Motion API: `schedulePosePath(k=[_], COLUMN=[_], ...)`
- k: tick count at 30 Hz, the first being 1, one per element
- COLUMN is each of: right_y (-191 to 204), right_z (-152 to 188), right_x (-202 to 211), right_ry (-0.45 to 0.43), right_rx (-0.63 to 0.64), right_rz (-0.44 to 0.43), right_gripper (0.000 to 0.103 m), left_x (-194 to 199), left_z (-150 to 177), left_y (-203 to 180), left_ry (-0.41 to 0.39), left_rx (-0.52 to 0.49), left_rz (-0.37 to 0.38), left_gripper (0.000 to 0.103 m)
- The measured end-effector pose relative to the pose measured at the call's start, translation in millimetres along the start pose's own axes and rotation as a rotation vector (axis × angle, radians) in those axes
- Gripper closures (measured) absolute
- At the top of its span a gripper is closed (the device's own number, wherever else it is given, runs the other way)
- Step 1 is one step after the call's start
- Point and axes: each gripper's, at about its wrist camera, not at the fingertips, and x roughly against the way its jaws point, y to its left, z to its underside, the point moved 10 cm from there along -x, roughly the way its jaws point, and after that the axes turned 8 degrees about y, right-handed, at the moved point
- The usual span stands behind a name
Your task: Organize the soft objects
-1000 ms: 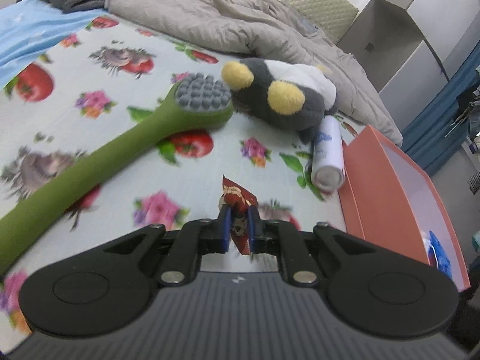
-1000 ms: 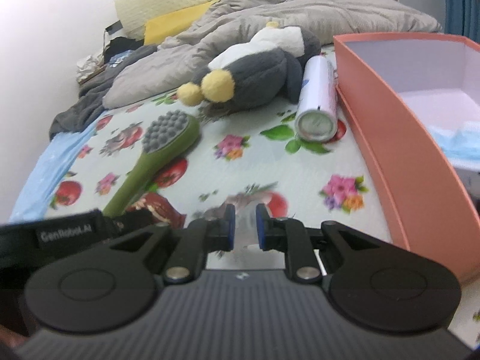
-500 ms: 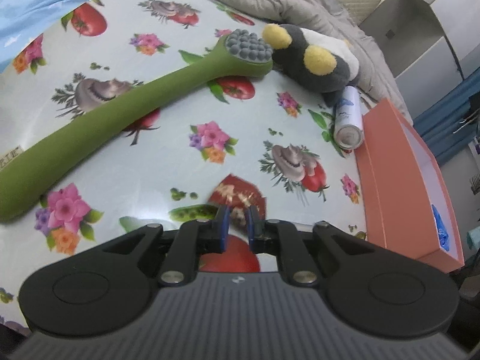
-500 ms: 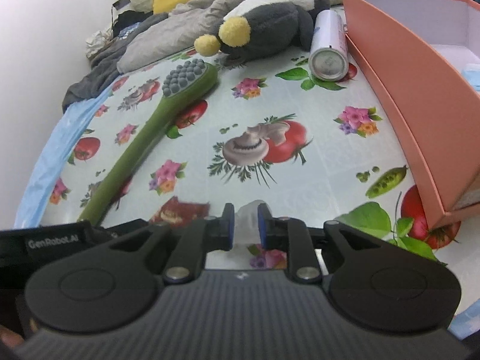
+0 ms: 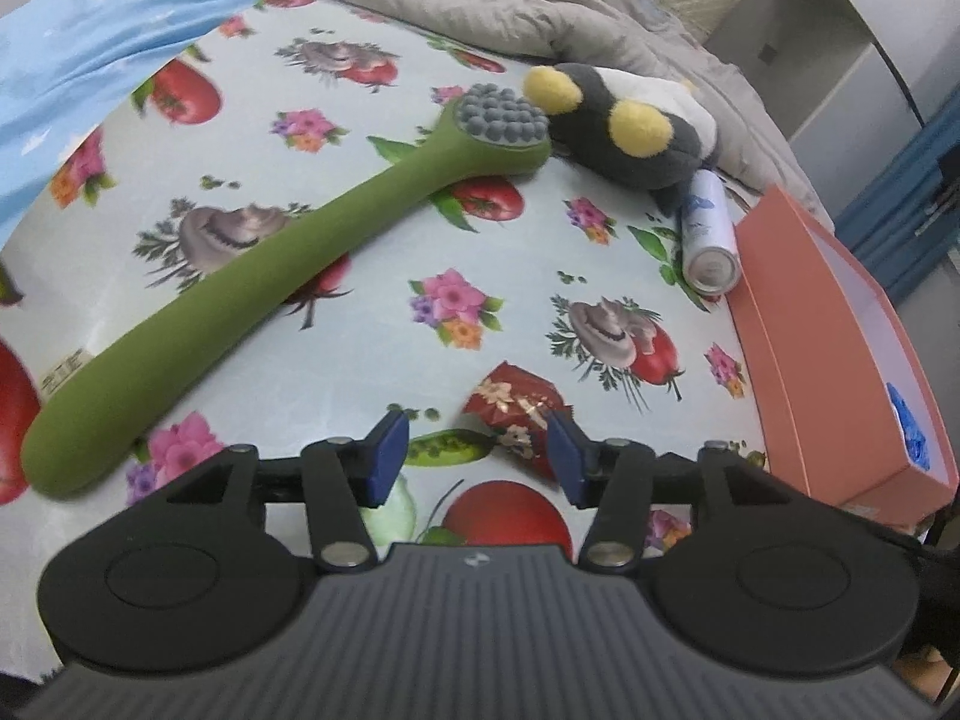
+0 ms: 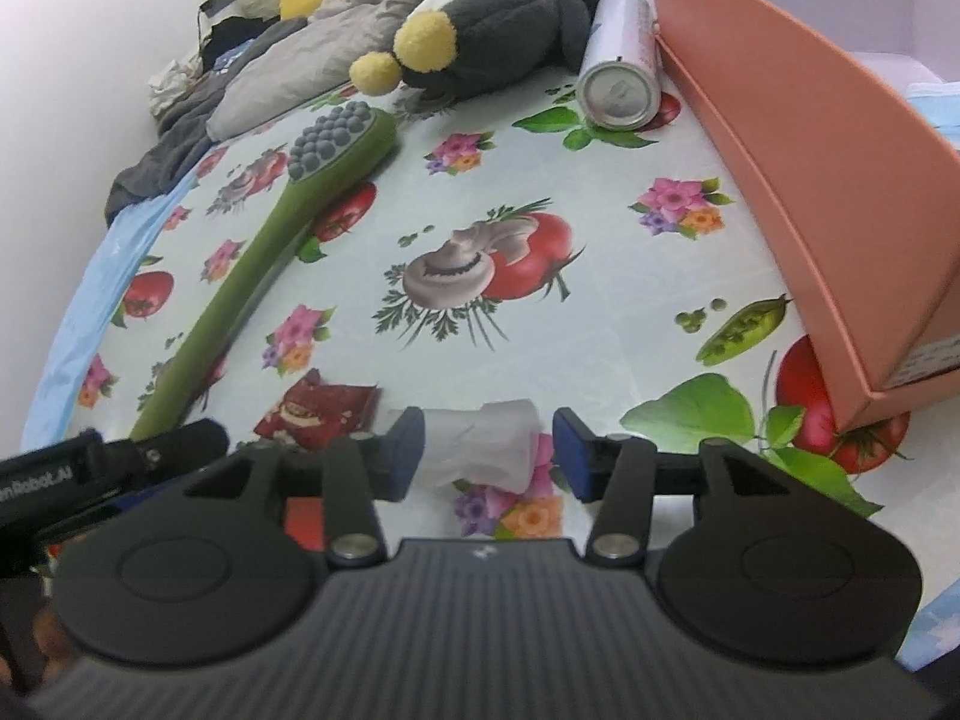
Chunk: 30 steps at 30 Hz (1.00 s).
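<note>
Left wrist view: the left gripper (image 5: 477, 456) hangs low over the printed cloth (image 5: 372, 336) with its jaws opening. The red packet (image 5: 517, 415) lies on the cloth between the pads, free of the left pad; whether the right pad touches its edge I cannot tell. If it does, the crinkly foil could drag along as the gripper lifts — that is one risk. The green brush (image 5: 282, 264) lies diagonally to the left, its head just beside the plush (image 5: 624, 132); a sideways swing of the gripper could knock its handle. The can (image 5: 708, 234) lies on its side against the box (image 5: 798, 324) and would roll if bumped.

Right wrist view: the right gripper (image 6: 489, 453) also has its jaws opening, with a white wad (image 6: 480, 444) between them. The left pad looks close to or touching it, the right pad stands clear. Being light and crumpled, the wad could cling to a pad or shift with the slightest brush. The packet (image 6: 318, 411) lies just left of the wad, and the left gripper's body (image 6: 108, 468) sits close at the lower left — the two tools could collide if both move inward. The plush (image 6: 480, 30), probably the main soft thing, rests far up the cloth, not in the box (image 6: 804, 138); reaching for it means passing over the brush (image 6: 276, 240) and can (image 6: 618, 84).
</note>
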Motion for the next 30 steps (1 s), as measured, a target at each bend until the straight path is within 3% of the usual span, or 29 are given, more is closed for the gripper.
schedulePosePath(k=[7, 9, 13, 22, 30], right_y=[6, 5, -1, -8, -10], right_z=[1, 0, -3, -6, -5], right_x=[-6, -6, -4, 1, -2], right_ry=[-0.017, -0.021, -0.022, -0.04, -0.044], right_rx=[0.031, 0.048, 0.04, 0.058, 0.06], right_rz=[0.015, 0.035, 0.033, 0.072, 0.077], right_gripper=[0.057, 0.069, 0.076, 0.077, 0.077], left_x=[-10, -12, -11, -39, -60], left_z=[-6, -10, -18, -12, -1], left_y=[-23, -28, -36, -43, -44], left_ry=[-0.02, -0.029, -0.059, -0.025, -0.006], left_rx=[-0.124, -0.152, -0.189, -0.344, -0.403], left_rz=[-0.023, -0.028, -0.01, -0.098, -0.144], left_gripper=[0.035, 0.035, 0.035, 0.035, 0.036])
